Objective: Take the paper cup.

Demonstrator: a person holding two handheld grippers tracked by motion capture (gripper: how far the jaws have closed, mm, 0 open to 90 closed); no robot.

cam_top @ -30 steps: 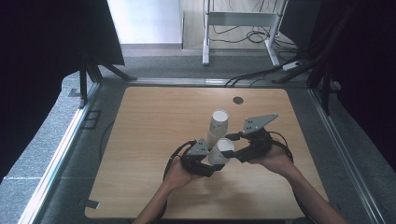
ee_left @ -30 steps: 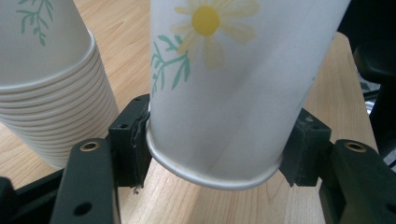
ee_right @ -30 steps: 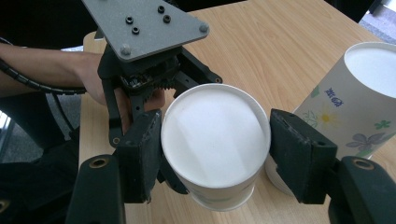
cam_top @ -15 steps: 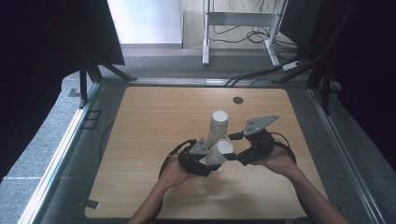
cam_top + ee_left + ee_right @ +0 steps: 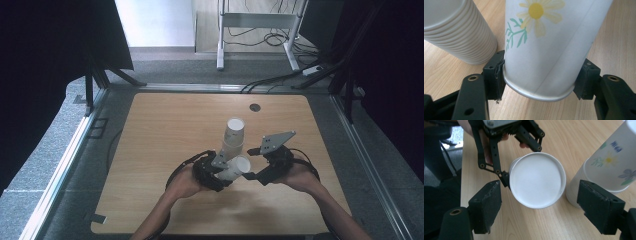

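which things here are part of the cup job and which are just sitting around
In the job: single paper cup, clamped in the left gripper; stack of paper cups; right gripper, jaws just opened, off the cup.

Lying about: cables, metal stand, table's round hole.

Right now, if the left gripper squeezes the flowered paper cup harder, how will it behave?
The paper cup looks thin-walled, so it would probably dent where the left gripper clamps near its base. It seems empty, likely very light. Laid on its side, its round shape might roll.
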